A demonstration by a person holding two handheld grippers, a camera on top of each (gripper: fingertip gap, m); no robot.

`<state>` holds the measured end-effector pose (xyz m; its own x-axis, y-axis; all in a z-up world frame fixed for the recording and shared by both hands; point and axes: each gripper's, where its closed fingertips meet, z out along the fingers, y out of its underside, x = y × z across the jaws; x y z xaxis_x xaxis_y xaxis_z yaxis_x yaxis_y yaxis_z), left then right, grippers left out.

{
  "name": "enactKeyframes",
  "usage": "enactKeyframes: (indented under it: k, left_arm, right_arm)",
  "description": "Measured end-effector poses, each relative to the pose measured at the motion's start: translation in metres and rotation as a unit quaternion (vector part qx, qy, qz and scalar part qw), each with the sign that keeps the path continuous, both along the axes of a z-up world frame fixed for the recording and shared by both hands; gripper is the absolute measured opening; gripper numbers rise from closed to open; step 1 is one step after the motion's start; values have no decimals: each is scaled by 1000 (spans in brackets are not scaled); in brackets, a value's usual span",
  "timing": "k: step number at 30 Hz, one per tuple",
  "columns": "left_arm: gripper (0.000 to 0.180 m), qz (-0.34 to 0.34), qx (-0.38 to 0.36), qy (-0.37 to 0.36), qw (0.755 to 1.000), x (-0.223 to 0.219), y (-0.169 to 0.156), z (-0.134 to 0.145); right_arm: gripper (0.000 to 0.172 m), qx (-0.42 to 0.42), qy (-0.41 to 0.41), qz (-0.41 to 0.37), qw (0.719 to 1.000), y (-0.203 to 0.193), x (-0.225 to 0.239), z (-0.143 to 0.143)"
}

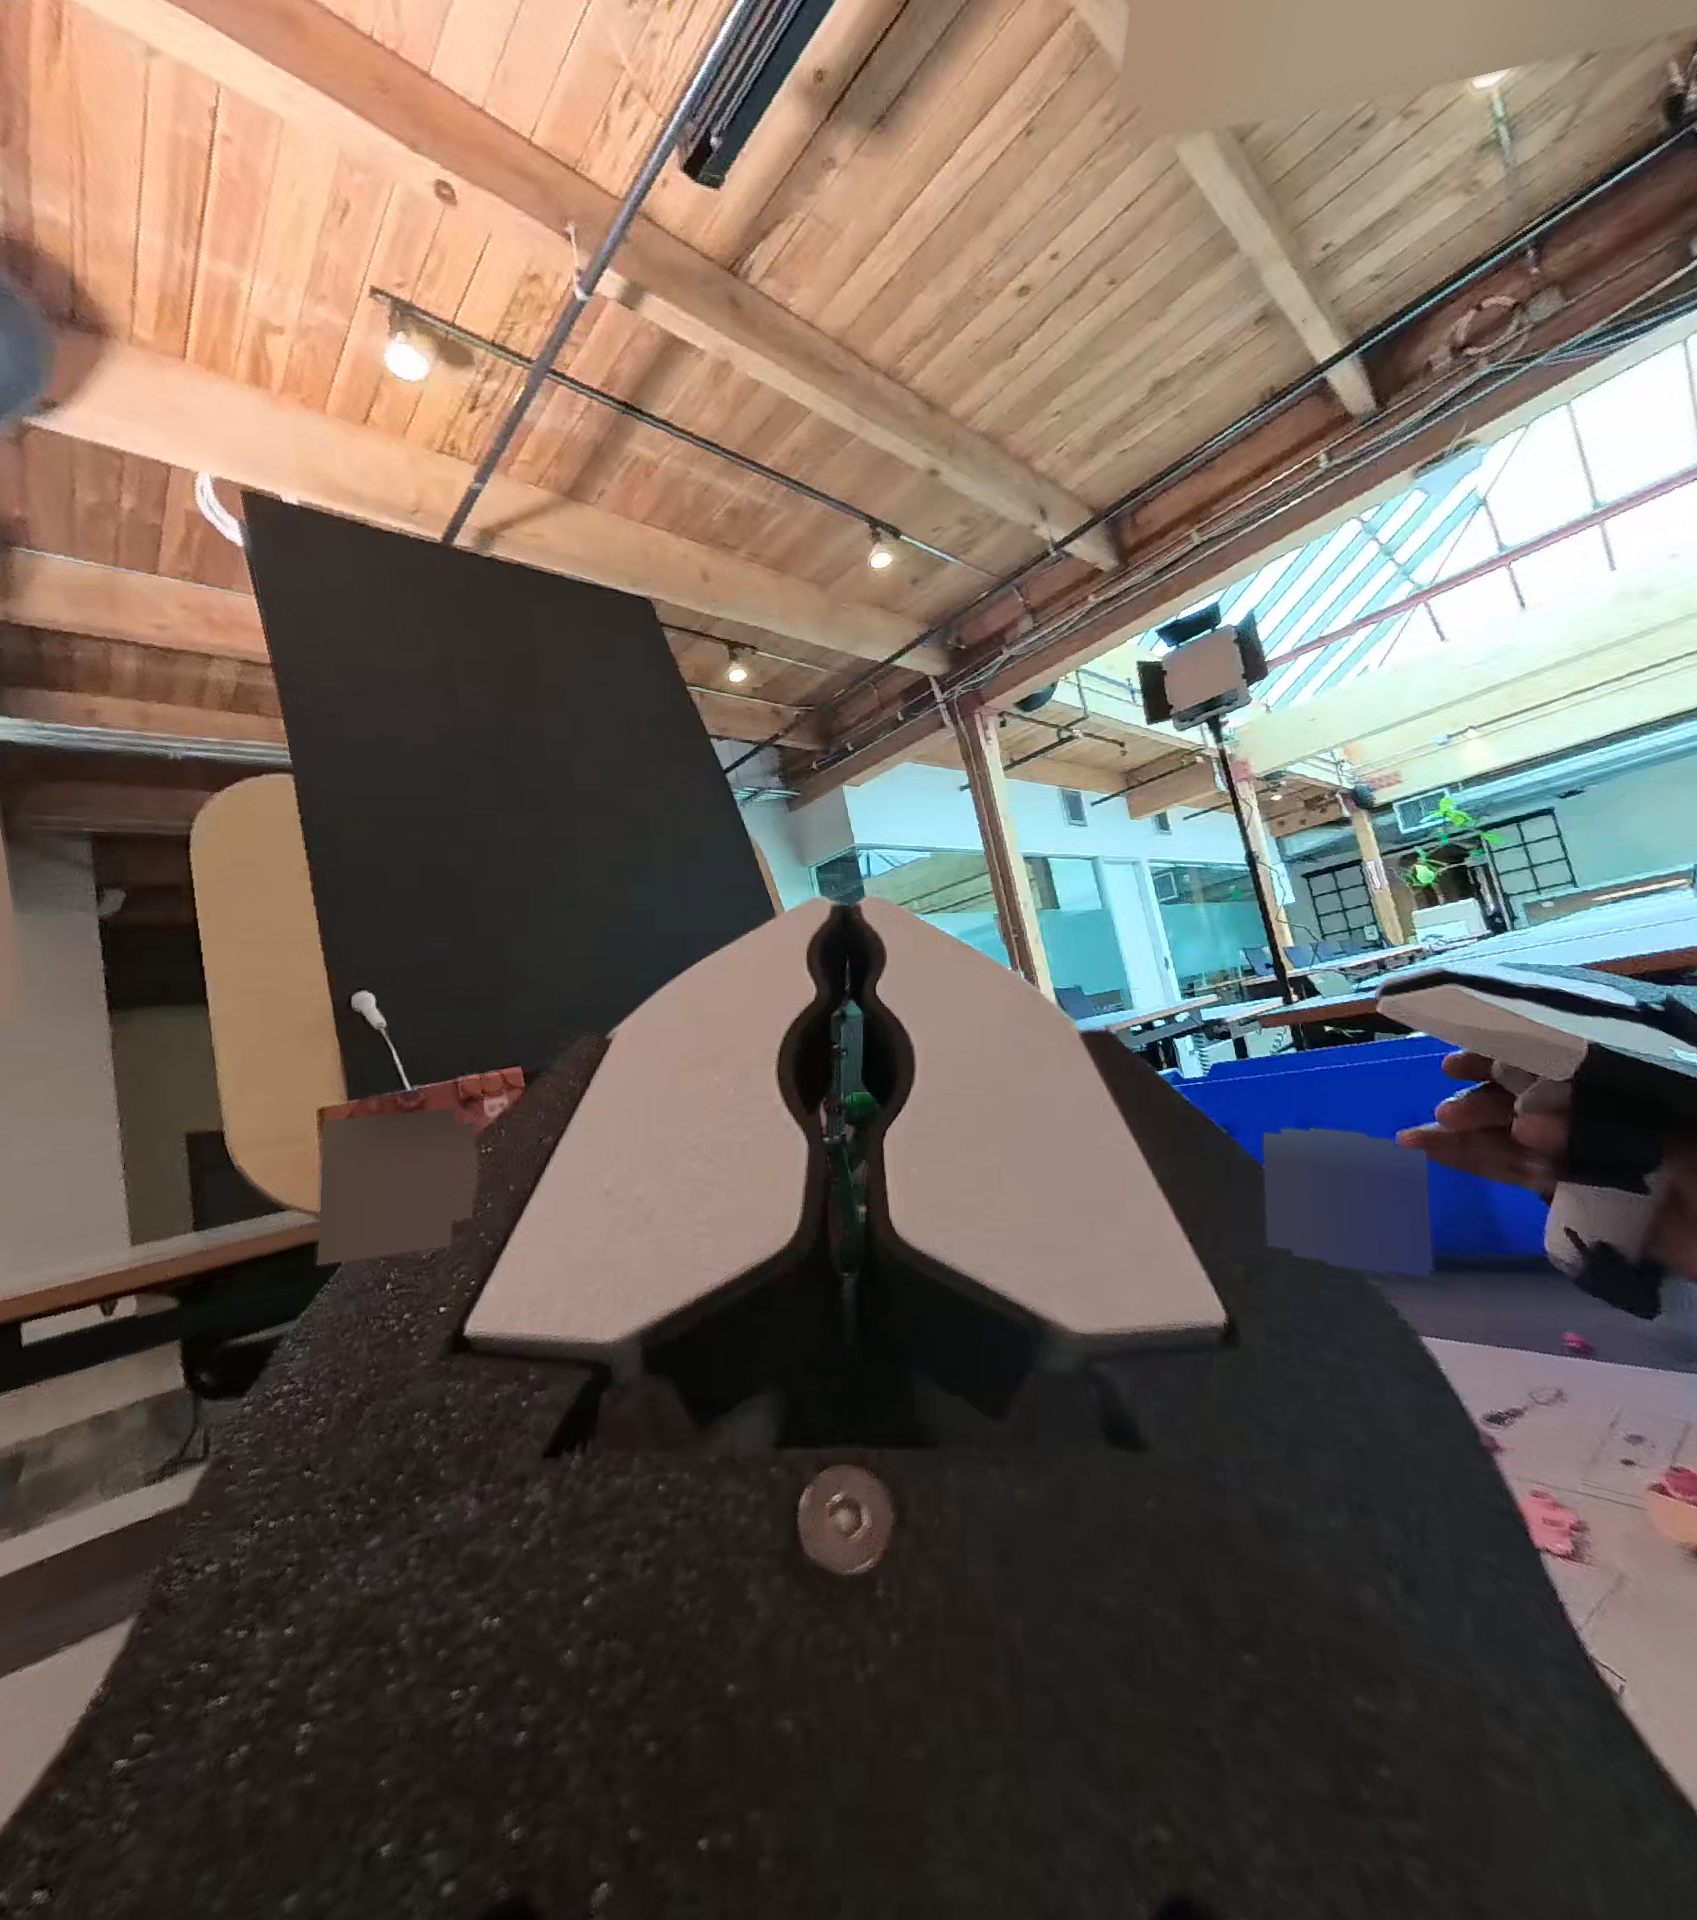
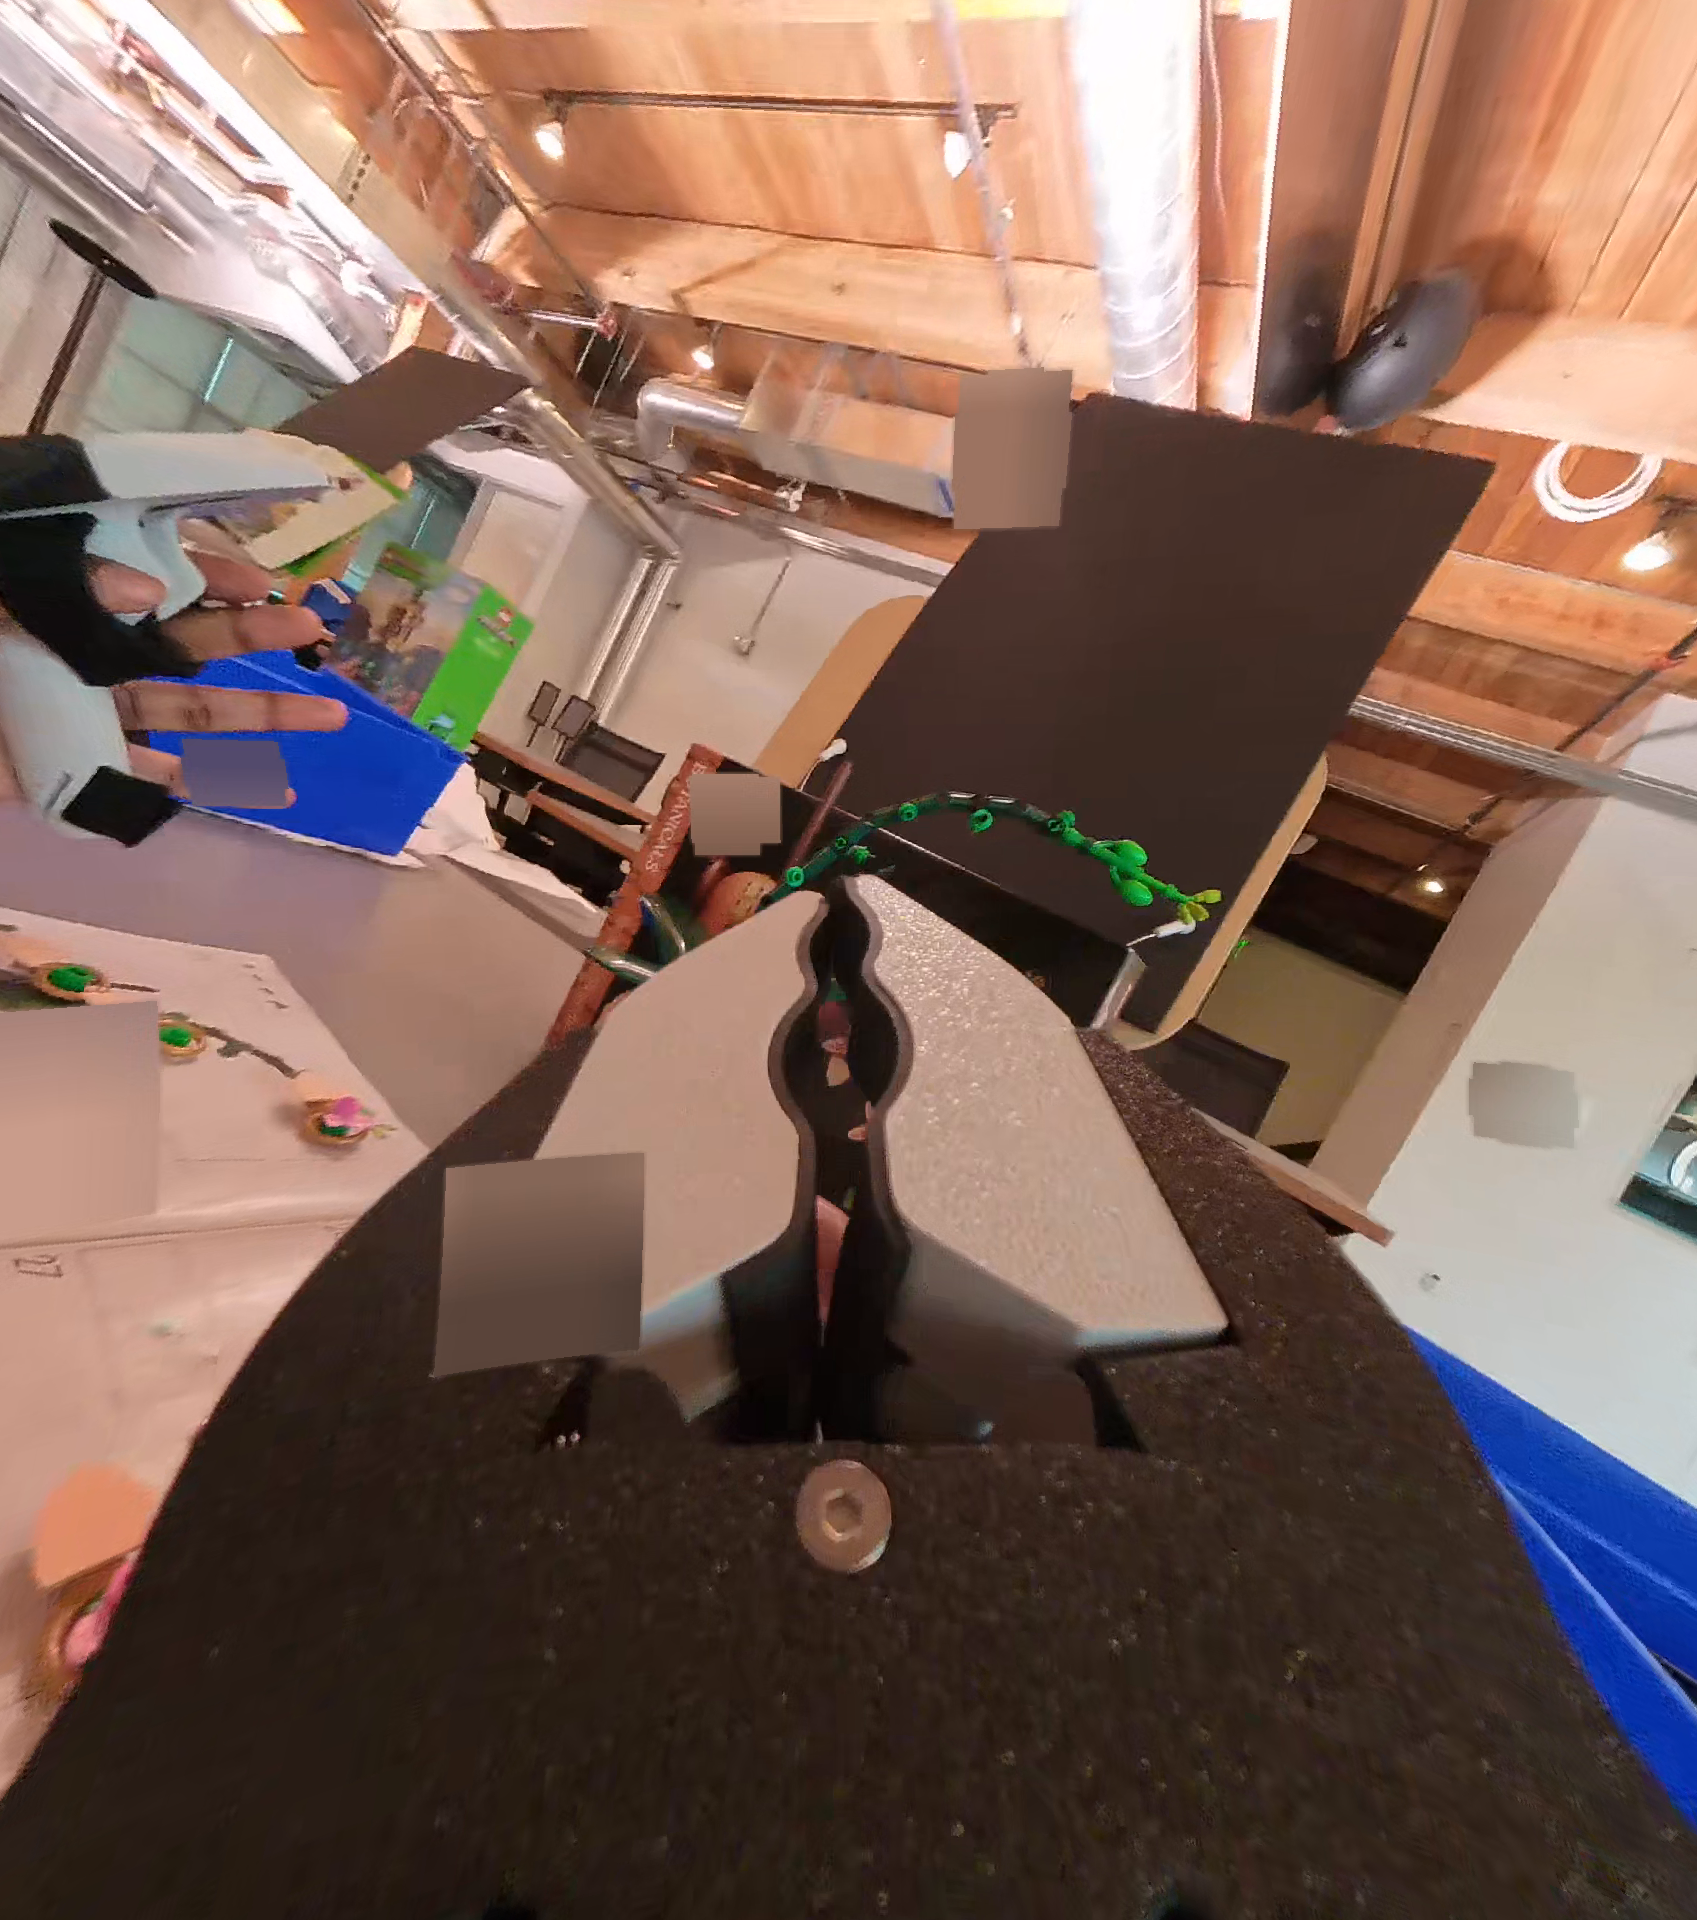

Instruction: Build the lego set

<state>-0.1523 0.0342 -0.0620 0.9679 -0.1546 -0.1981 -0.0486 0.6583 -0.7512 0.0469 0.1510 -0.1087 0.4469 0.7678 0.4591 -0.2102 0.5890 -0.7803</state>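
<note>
**Grippers.** The left gripper (image 1: 846, 906) is pointing up toward the ceiling. Its white fingers (image 1: 719, 1122) are pressing together at the tips, and no object is showing between them. The right gripper (image 2: 836, 902) is likewise closed tip to tip, with nothing visibly pinched.

**Nearest item.** A green brick-built stem (image 2: 1031, 821) is arching up and to the right from just behind the right gripper's tips, in front of a black board (image 2: 1187, 644). The fingers are hiding its base, so contact cannot be told.

**Hazards, as judged.**
- The stem is looking thin and jointed, so a forward nudge from the closed tips is likely to bend it or snap it apart.
- Small flower pieces (image 2: 340, 1122) are lying loose on the white table (image 2: 200, 1299), where a low sweep by either gripper could scatter them.
</note>
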Motion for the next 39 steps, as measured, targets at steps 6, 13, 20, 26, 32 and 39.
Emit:
enactKeyframes:
  k: [6,13,20,26,32,39]
  left_arm:
    - [146,53,-17,-26,998,-10,13,2]
    - [0,75,-28,52,995,-3,11,-9]
    - [138,57,-24,30,998,5,17,-3]
    - [146,55,-7,-15,998,-8,12,3]
    - [146,49,-18,4,999,-1,16,0]
    - [0,69,-12,111,991,19,12,-10]
  right_arm:
    - [126,10,36,-23,999,5,-3,11]
    - [0,17,7,-39,999,7,6,3]
    - [97,8,12,-46,999,11,-3,4]
    - [131,-34,46,-40,998,21,3,9]
    - [137,-36,43,-34,998,19,1,8]
    - [0,36,-11,-36,999,0,1,0]
